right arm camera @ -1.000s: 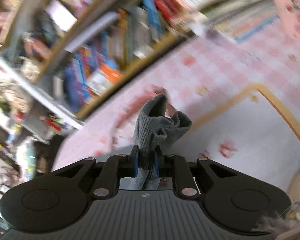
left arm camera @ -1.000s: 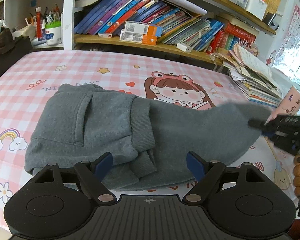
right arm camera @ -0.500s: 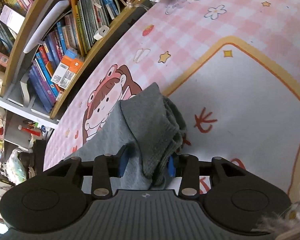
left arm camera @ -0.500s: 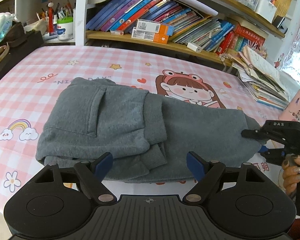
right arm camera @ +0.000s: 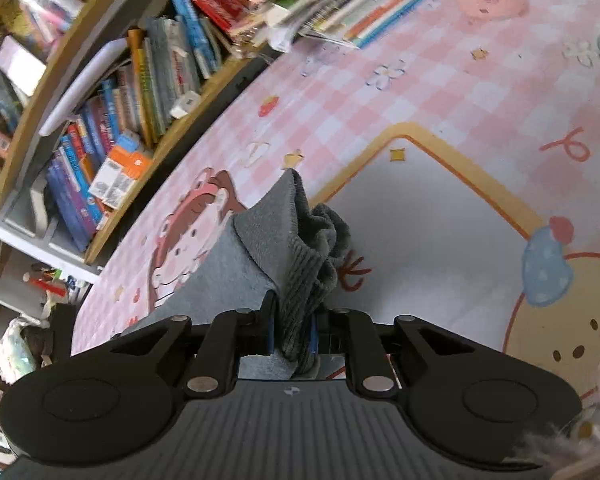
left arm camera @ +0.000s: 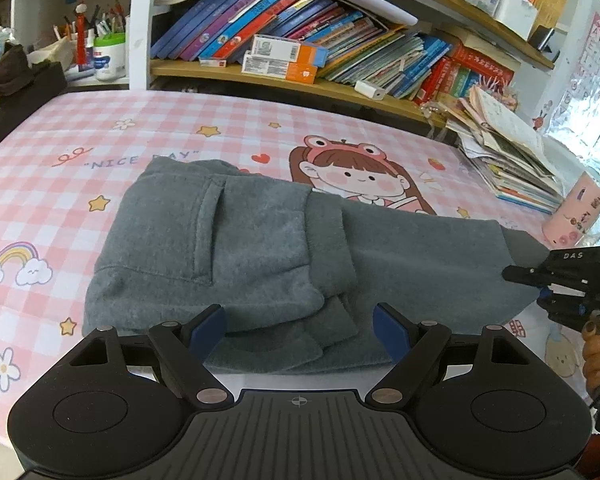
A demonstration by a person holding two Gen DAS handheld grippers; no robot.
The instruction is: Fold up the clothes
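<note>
Grey fleece garment [left arm camera: 236, 248], half folded, lies flat on the pink checked surface [left arm camera: 60, 168]. Left tongs [left arm camera: 299, 322] apart, empty, at its 6 o'clock edge. Right tongs [right arm camera: 293, 332], jaws just closing, clamped on the ribbed cuff [right arm camera: 308, 272] at 3 o'clock; only the right wrist view shows the ribbing.

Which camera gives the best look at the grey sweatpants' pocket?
The left wrist view: the pocket lies in full sight on the folded grey sweatpants. The right wrist view shows only a bunched cuff clamped in the right tongs; no pocket.
</note>
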